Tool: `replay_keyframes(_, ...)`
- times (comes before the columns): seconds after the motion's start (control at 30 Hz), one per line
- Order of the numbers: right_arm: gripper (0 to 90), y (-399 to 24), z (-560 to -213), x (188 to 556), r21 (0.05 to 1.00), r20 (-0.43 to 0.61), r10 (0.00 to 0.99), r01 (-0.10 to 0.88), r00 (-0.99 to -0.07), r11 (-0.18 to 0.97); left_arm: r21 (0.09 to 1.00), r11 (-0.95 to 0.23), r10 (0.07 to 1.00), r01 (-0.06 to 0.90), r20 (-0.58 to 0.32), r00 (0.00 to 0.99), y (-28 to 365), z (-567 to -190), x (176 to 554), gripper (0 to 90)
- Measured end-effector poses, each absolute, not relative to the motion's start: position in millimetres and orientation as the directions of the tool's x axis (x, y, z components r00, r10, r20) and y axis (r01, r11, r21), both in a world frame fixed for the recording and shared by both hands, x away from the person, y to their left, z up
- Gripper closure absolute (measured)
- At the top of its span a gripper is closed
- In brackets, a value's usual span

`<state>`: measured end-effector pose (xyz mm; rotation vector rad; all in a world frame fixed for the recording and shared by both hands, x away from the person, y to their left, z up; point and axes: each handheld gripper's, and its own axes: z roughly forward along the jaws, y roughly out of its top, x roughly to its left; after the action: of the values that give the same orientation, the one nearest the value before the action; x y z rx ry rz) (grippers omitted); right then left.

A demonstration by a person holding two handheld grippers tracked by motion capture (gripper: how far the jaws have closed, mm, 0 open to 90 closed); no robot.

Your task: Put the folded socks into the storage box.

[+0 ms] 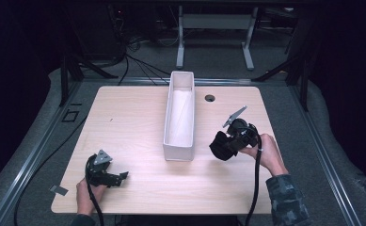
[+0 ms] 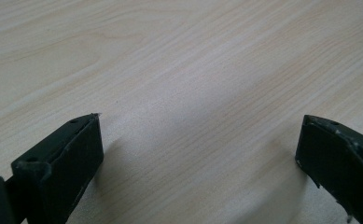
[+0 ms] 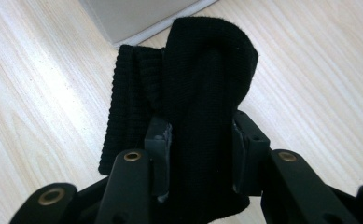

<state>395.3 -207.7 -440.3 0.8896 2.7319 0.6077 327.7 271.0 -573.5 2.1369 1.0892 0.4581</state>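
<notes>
A folded black knit cloth (image 1: 222,145) hangs just right of the white box's near end, above the table. My right gripper (image 1: 227,141) is shut on it. In the right gripper view the cloth (image 3: 202,84) stands up between the two jaws, squeezed at its lower part, and my right gripper (image 3: 201,158) sits close over the wood beside the box corner (image 3: 137,18). At the table's front left my left gripper (image 1: 122,176) rests low over the table. It shows in its own view as my left gripper (image 2: 198,135), open, with bare wood between the jaws.
A long white open box (image 1: 179,115) stands in the middle of the light wooden table (image 1: 133,117), running front to back. A round cable hole (image 1: 210,98) lies right of the box's far end. Metal rails and a desk frame (image 1: 216,28) lie beyond the table.
</notes>
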Motion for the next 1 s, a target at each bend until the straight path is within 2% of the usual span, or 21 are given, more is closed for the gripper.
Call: replay_keyframes(1.0, 64.0, -199, -394, 416, 0.445, -0.144, 0.546, 0.439, -0.825, 0.781, 0.711, -0.413, 0.811, 0.569, 0.003, 0.585, 271, -574, 327, 0.5)
